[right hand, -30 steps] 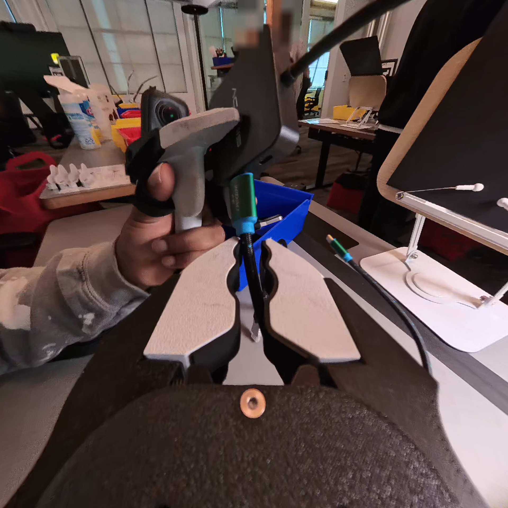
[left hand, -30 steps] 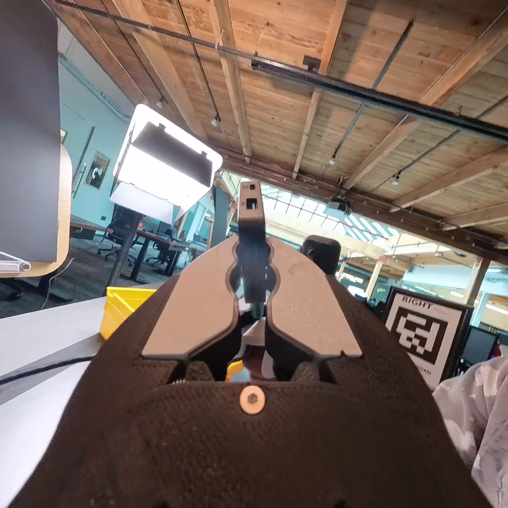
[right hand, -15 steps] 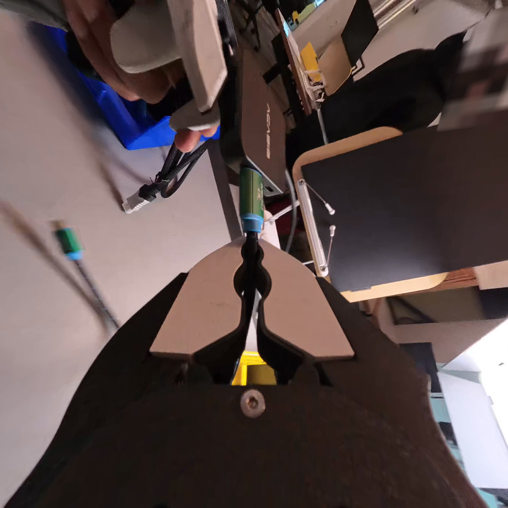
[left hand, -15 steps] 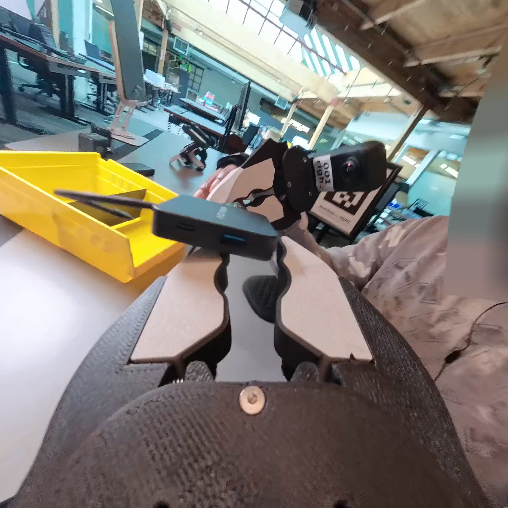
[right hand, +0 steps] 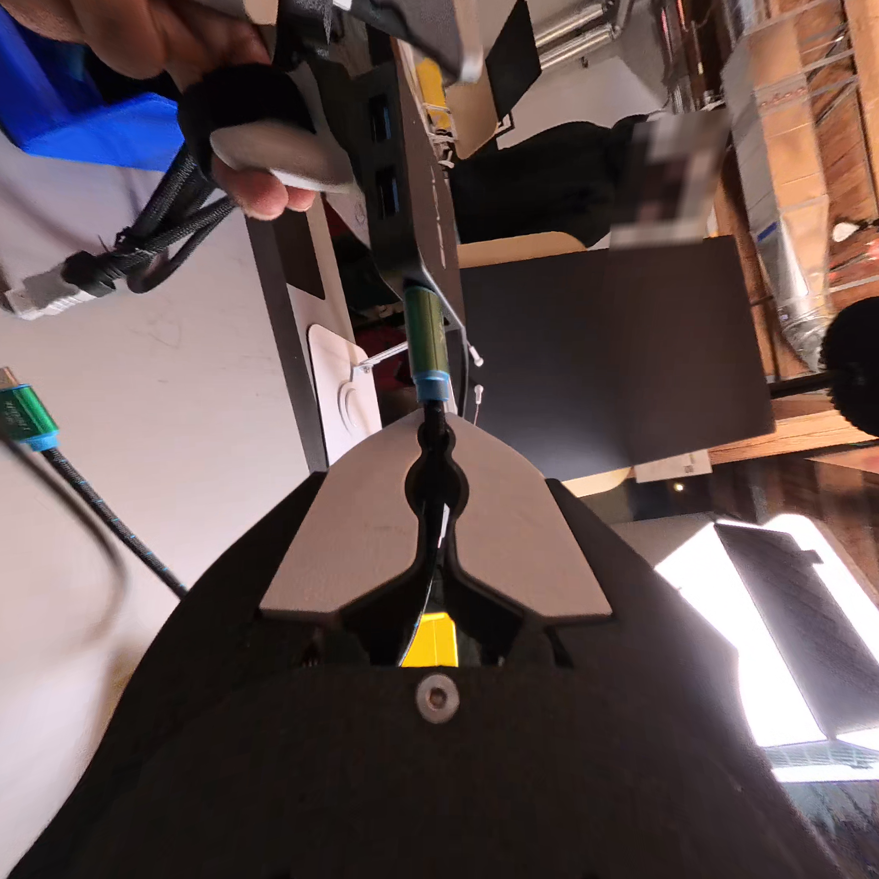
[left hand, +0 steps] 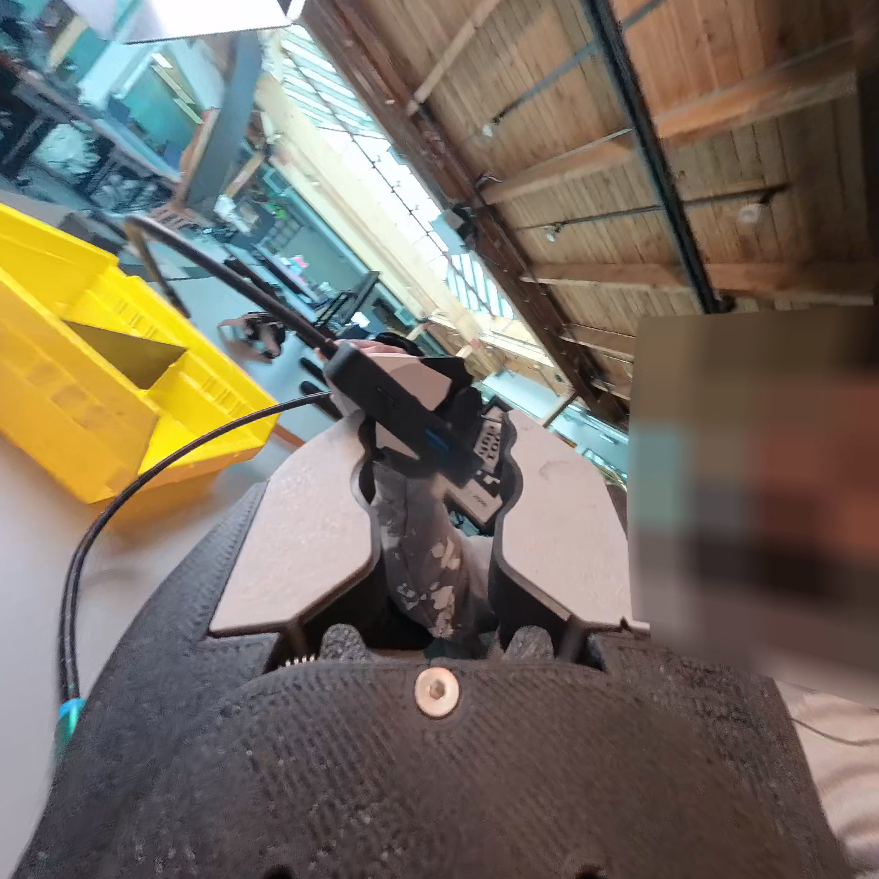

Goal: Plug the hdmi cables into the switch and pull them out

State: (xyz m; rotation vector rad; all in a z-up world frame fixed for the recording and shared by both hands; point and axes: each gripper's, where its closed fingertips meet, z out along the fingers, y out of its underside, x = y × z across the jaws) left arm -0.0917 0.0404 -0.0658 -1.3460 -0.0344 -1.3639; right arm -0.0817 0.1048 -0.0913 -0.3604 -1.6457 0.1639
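Right wrist view, right tongs (right hand: pixel 434 444) pinching braided cable (right hand: pixel 434 428), left tongs (left hand: pixel 440 452) parted beside slab-shaped switch (left hand: pixel 399 409)

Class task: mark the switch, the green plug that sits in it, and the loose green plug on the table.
switch (right hand: pixel 423 238): right wrist view, dark top face near the plugged end.
plugged green plug (right hand: pixel 426 333): right wrist view, green metal shell.
loose green plug (right hand: pixel 24 413): right wrist view, green shell.

A plank ceiling (left hand: pixel 594 119) with wooden beams spans an open workshop lit by a bright studio light (right hand: pixel 761 632).
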